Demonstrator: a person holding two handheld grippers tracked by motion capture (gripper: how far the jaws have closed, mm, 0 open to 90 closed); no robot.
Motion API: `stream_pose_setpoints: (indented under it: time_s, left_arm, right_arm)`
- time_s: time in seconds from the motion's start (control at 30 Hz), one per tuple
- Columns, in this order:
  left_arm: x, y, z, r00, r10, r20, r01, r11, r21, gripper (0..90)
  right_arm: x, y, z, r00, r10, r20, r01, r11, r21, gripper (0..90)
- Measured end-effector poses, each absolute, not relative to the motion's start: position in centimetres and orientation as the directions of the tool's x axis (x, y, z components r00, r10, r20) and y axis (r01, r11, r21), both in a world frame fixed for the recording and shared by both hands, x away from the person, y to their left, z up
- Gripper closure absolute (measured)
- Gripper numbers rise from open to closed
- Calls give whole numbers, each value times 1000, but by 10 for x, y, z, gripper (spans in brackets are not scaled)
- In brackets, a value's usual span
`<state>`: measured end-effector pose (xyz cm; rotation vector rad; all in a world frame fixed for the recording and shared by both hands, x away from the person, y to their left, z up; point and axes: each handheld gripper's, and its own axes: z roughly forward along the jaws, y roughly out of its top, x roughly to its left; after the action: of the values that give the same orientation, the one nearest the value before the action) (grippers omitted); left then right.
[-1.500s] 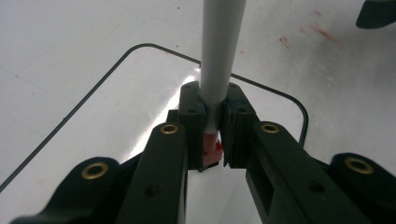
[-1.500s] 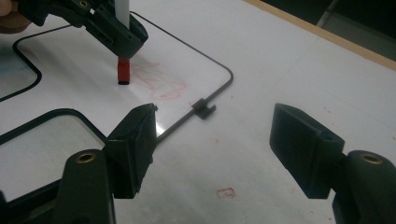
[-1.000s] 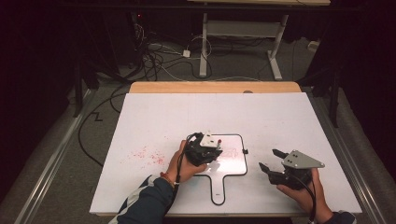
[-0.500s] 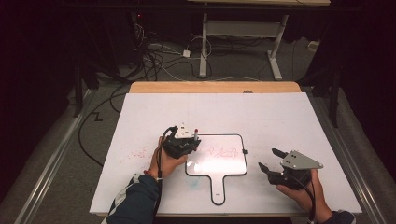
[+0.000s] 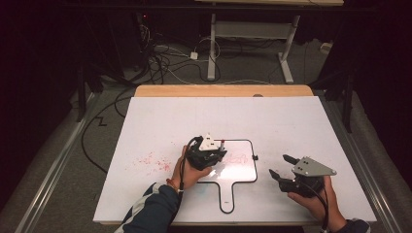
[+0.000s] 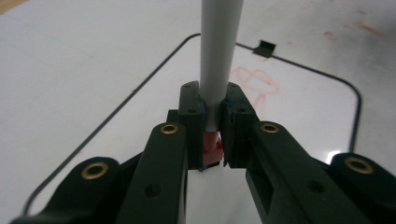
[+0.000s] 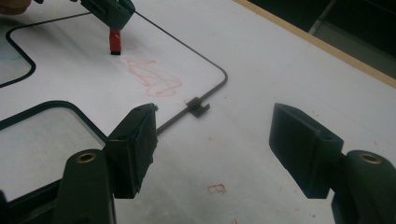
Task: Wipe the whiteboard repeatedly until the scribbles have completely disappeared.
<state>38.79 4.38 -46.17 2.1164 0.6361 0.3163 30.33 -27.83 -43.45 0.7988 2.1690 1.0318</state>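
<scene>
A small whiteboard (image 5: 243, 171) with a black rim and a handle lies on the white table, with red scribbles (image 5: 238, 158) near its right side. My left gripper (image 5: 214, 154) is over the board's left part, shut on a white marker (image 6: 219, 46). The marker's red end (image 6: 212, 144) points down at the board (image 6: 303, 116), left of the scribbles (image 6: 254, 79). My right gripper (image 5: 282, 166) rests open on the table just right of the board, with nothing between its jaws. Its own view shows it (image 7: 215, 135) facing the board's corner, the scribbles (image 7: 152, 77) and the red marker end (image 7: 114, 41).
A small black clip (image 7: 198, 108) sits on the board's right rim. Red smudges (image 5: 153, 160) mark the table left of the board. A wooden strip (image 5: 223, 91) runs along the table's far edge. Cables (image 5: 160, 58) and a white frame (image 5: 252, 29) are on the floor beyond.
My left gripper swung left to the board's left edge with the marker, then came back right over the board. The right gripper has stayed put.
</scene>
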Motion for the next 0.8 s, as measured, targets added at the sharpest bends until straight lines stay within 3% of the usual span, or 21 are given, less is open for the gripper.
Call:
stream_pose_setpoints:
  time_s: [0.17, 0.33, 0.7, 0.8]
  left_arm:
    - [400, 71, -462, 785, 620, 15, 357, -471, 807, 787]
    - [405, 80, -464, 761, 648, -25, 389, -425, 817, 787]
    - [391, 23, -464, 837, 546, -25, 327, -462, 825, 787]
    - [386, 14, -462, 855, 519, 21, 284, -502, 817, 787]
  right_arm:
    - [303, -279, -434, -633, 728, -263, 256, 518, 816, 329]
    - [303, -277, -434, -634, 727, -264, 256, 519, 816, 329]
    - [304, -277, -436, -640, 724, -259, 262, 522, 812, 328]
    - [304, -277, -436, -639, 724, -259, 262, 521, 812, 329]
